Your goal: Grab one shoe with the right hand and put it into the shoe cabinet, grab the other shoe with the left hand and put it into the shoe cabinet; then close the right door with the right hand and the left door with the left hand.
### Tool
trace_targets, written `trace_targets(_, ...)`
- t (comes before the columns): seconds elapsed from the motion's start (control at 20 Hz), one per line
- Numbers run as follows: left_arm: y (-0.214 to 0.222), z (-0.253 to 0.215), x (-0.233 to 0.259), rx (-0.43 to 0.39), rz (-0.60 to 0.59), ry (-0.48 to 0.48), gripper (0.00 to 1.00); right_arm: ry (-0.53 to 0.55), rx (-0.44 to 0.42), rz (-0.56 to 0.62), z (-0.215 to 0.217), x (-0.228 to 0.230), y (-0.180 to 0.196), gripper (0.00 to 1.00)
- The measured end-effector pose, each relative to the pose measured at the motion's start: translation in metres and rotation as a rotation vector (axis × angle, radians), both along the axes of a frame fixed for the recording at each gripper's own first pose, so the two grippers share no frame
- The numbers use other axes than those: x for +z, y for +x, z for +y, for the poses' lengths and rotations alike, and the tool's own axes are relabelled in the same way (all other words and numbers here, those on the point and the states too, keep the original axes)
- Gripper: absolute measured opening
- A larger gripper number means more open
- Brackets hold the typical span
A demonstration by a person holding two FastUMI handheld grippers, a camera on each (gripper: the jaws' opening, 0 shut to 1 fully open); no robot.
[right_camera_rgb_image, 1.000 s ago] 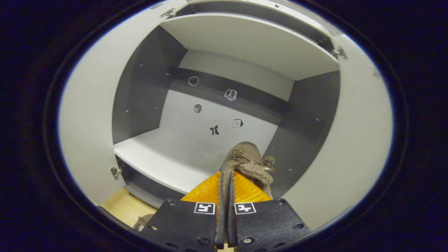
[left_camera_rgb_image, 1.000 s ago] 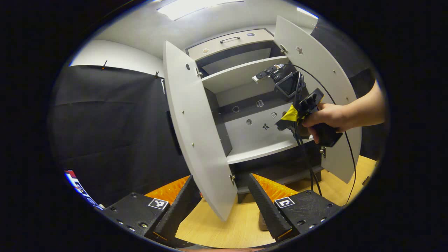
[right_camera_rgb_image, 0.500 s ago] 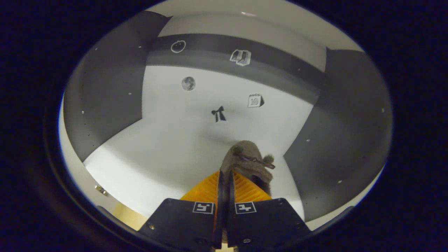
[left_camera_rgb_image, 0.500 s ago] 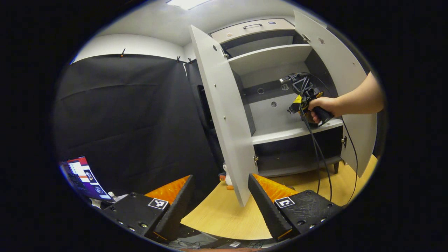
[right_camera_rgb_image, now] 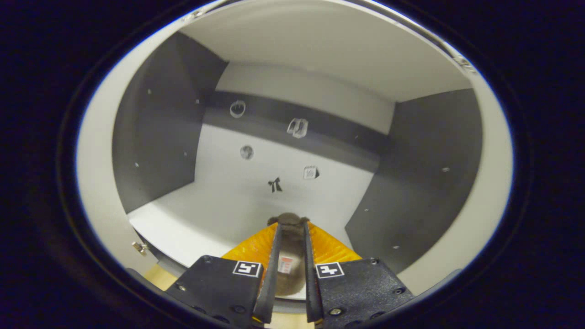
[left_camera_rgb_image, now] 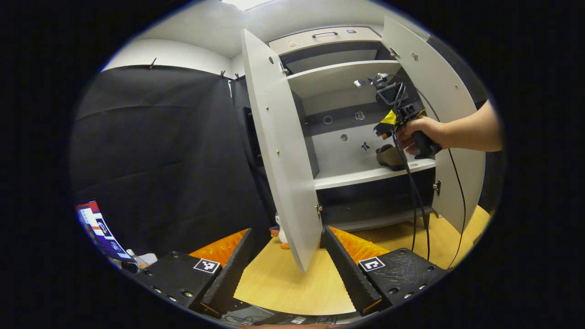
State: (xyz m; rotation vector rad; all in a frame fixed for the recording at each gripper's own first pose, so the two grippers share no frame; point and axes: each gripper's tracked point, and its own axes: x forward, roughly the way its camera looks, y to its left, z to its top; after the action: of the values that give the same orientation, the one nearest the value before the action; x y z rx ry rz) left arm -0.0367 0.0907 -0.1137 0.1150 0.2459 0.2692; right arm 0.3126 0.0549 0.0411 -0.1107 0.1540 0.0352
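The shoe cabinet (left_camera_rgb_image: pixel 365 176) stands with its left door (left_camera_rgb_image: pixel 279 151) and right door (left_camera_rgb_image: pixel 441 114) swung wide. A brown furry shoe (left_camera_rgb_image: pixel 390 157) rests on the right side of the white lower shelf (right_camera_rgb_image: pixel 192 214). A hand holds my right gripper (left_camera_rgb_image: pixel 381 132) just above the shoe, inside the cabinet. In the right gripper view the shoe (right_camera_rgb_image: pixel 290 269) lies between and below the parted fingers of the right gripper (right_camera_rgb_image: pixel 291 227), which is open. My left gripper (left_camera_rgb_image: pixel 288 256) hangs open over the wooden floor in front of the left door, holding nothing.
A drawer with a handle (left_camera_rgb_image: pixel 324 34) tops the cabinet, and an upper shelf (left_camera_rgb_image: pixel 338 75) sits above the gripper. A cable (left_camera_rgb_image: pixel 413 192) hangs from the right gripper. A small white toy (left_camera_rgb_image: pixel 281 235) lies by the left door's foot. A screen (left_camera_rgb_image: pixel 98 226) stands at lower left.
The right gripper's fingers have parted and let go of the shoe, which now rests on the shelf. That gripper has drawn back and up a little. The left gripper stays open.
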Motion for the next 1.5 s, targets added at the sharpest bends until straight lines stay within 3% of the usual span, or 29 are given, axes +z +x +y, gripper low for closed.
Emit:
trace_targets(0.05,0.007,-0.01,-0.003,-0.027,0.006,-0.016,0.94,0.045,0.025,-0.075,-0.003,0.02,-0.027,0.3)
trace_targets(0.1,0.012,-0.018,-0.01,-0.054,0.021,-0.029,0.95,0.08,0.056,-0.152,-0.004,0.041,-0.052,0.41)
trace_targets(0.15,0.018,-0.028,-0.021,-0.089,0.047,-0.044,0.95,0.099,0.089,-0.232,-0.009,0.06,-0.081,0.41)
trace_targets(0.25,0.032,-0.044,-0.034,-0.134,0.068,-0.061,0.95,0.055,0.161,-0.34,-0.014,0.076,-0.137,0.62)
trace_targets(0.3,0.041,-0.051,-0.037,-0.147,0.065,-0.069,0.95,0.022,0.173,-0.343,-0.02,0.071,-0.16,0.72)
trace_targets(0.4,0.054,-0.069,-0.056,-0.155,0.088,-0.098,0.95,-0.012,0.217,-0.252,-0.026,0.04,-0.193,0.8)
trace_targets(0.45,0.06,-0.073,-0.071,-0.137,0.135,-0.084,1.0,-0.005,0.247,-0.2,-0.028,0.026,-0.202,0.83)
trace_targets(0.5,0.062,-0.078,-0.087,-0.135,0.207,-0.058,0.95,0.014,0.262,-0.171,-0.035,0.017,-0.209,0.87)
trace_targets(0.7,0.076,-0.1,-0.137,-0.173,0.286,-0.002,0.96,0.074,0.234,-0.187,-0.071,0.016,-0.228,0.92)
trace_targets(0.85,0.087,-0.106,-0.187,-0.185,0.335,-0.046,0.94,0.119,0.182,-0.156,-0.077,0.024,-0.229,0.93)
trace_targets(1.0,0.101,-0.103,-0.242,-0.191,0.39,-0.12,0.94,0.172,0.07,-0.113,-0.08,0.03,-0.231,0.93)
trace_targets(1.2,0.127,-0.102,-0.303,-0.227,0.463,-0.142,0.94,0.071,0.033,-0.074,-0.061,0.031,-0.244,0.93)
trace_targets(1.25,0.132,-0.101,-0.31,-0.223,0.459,-0.138,0.9,0.054,0.057,-0.059,-0.049,0.033,-0.247,0.93)
trace_targets(1.3,0.132,-0.105,-0.317,-0.231,0.484,-0.161,0.77,0.057,0.09,-0.036,-0.035,0.032,-0.252,0.92)
trace_targets(1.35,0.131,-0.106,-0.324,-0.228,0.514,-0.193,0.73,0.056,0.114,-0.019,-0.023,0.033,-0.255,0.92)
trace_targets(1.4,0.131,-0.11,-0.33,-0.22,0.521,-0.233,0.53,0.048,0.125,-0.017,-0.016,0.034,-0.256,0.9)
trace_targets(1.45,0.131,-0.113,-0.332,-0.209,0.521,-0.272,0.53,0.042,0.144,-0.026,-0.01,0.035,-0.258,0.9)
trace_targets(1.5,0.132,-0.111,-0.335,-0.192,0.518,-0.285,0.37,0.032,0.155,-0.041,-0.005,0.036,-0.259,0.9)
